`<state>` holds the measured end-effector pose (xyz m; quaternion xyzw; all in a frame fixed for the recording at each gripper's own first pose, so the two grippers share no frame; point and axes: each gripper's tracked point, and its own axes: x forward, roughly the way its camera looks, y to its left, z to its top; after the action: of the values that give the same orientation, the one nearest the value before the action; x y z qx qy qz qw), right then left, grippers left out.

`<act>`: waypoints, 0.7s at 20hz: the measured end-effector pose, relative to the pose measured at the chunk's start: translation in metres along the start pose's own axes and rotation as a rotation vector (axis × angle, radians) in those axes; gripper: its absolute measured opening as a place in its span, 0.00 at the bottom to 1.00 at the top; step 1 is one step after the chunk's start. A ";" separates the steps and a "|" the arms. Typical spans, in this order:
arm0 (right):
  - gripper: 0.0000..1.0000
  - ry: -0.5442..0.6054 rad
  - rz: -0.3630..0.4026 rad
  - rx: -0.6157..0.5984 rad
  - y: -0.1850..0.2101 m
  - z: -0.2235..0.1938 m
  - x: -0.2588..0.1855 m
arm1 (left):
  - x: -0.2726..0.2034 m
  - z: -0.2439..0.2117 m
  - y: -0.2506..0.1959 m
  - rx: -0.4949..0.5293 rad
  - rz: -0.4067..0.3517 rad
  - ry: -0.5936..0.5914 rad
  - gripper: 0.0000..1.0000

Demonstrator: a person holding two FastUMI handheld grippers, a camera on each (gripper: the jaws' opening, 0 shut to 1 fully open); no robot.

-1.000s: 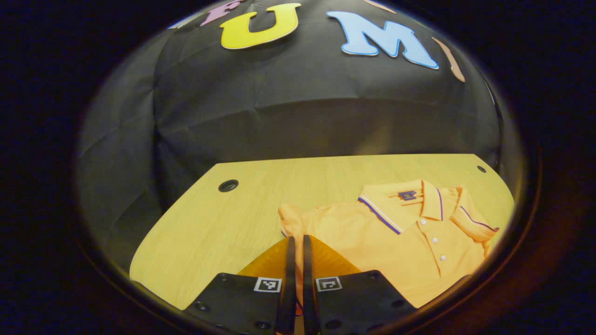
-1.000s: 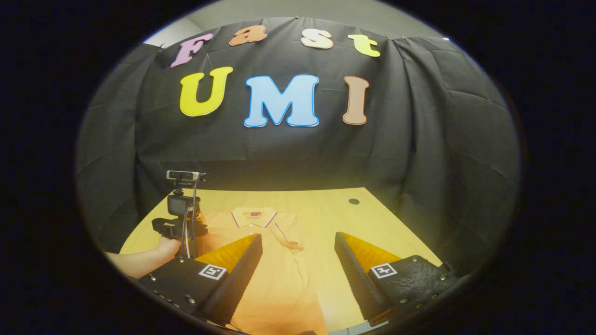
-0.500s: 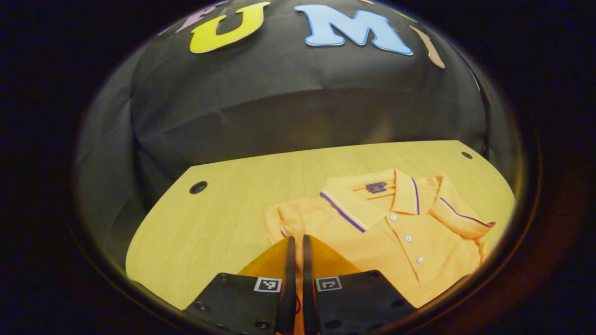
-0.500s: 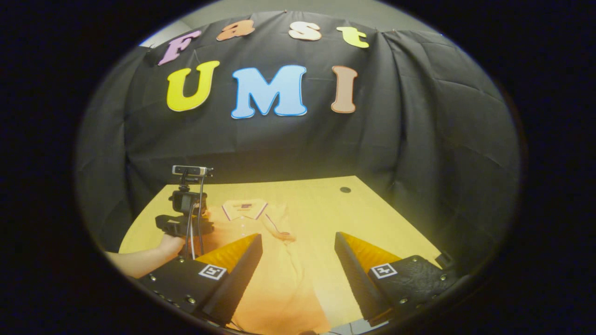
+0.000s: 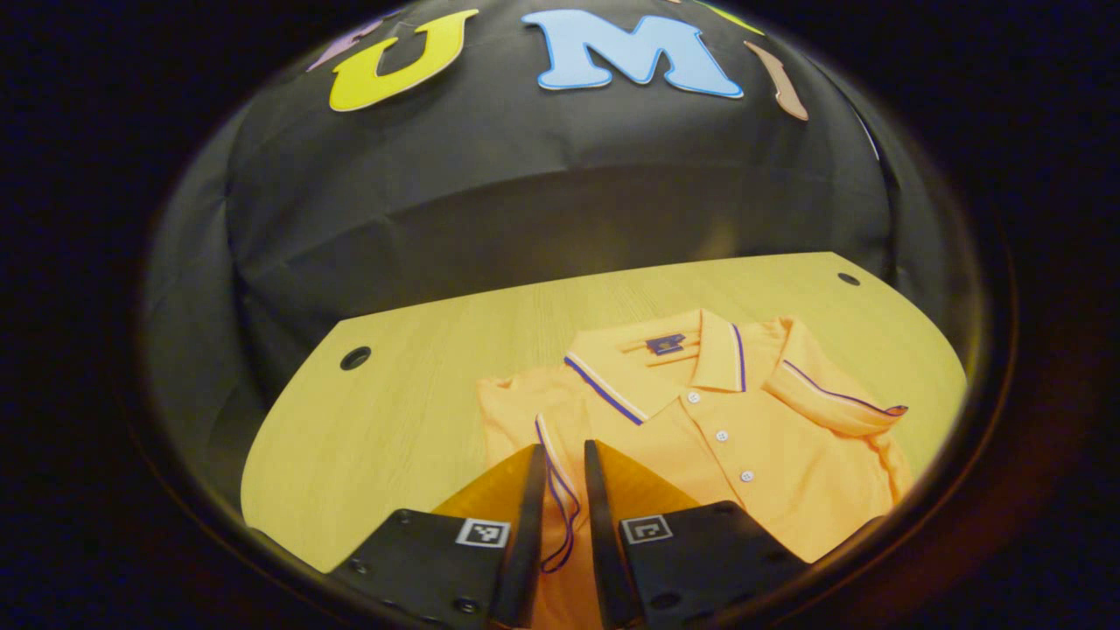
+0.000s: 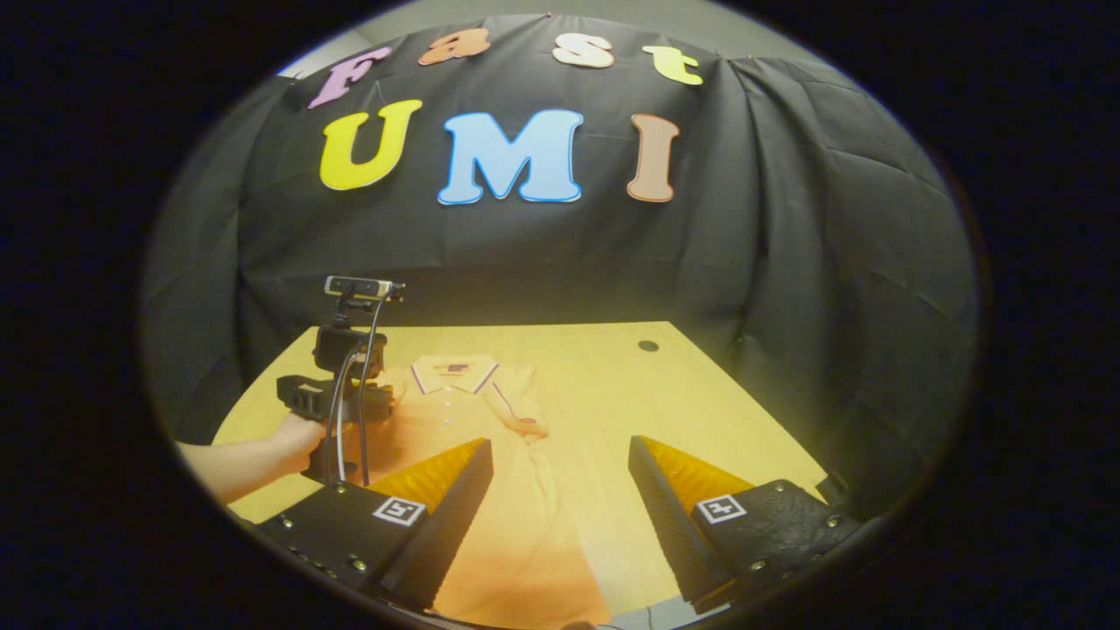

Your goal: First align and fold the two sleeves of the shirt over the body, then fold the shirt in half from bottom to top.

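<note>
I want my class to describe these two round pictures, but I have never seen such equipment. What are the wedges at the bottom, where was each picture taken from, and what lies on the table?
A person holds a two-finger gripper in each hand. A camera rides on each and looks along its fingers, the wedges you see. The left gripper view shows the left gripper, its fingers close together with a sleeve's striped edge between them; whether they pinch it I cannot tell. The right gripper view shows the right gripper, wide open and empty, over an orange polo shirt on a wooden table.
</note>
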<state>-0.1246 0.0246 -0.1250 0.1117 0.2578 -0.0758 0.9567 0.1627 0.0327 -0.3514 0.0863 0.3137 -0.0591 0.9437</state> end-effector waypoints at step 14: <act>0.97 0.052 0.180 -0.086 -0.008 -0.085 -0.021 | -0.198 -0.053 -0.037 -0.018 -0.080 -0.056 0.95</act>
<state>-0.1843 0.0406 -0.1874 0.0955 0.2744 0.0247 0.9565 -0.0316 0.0181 -0.2788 0.0636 0.2910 -0.0964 0.9497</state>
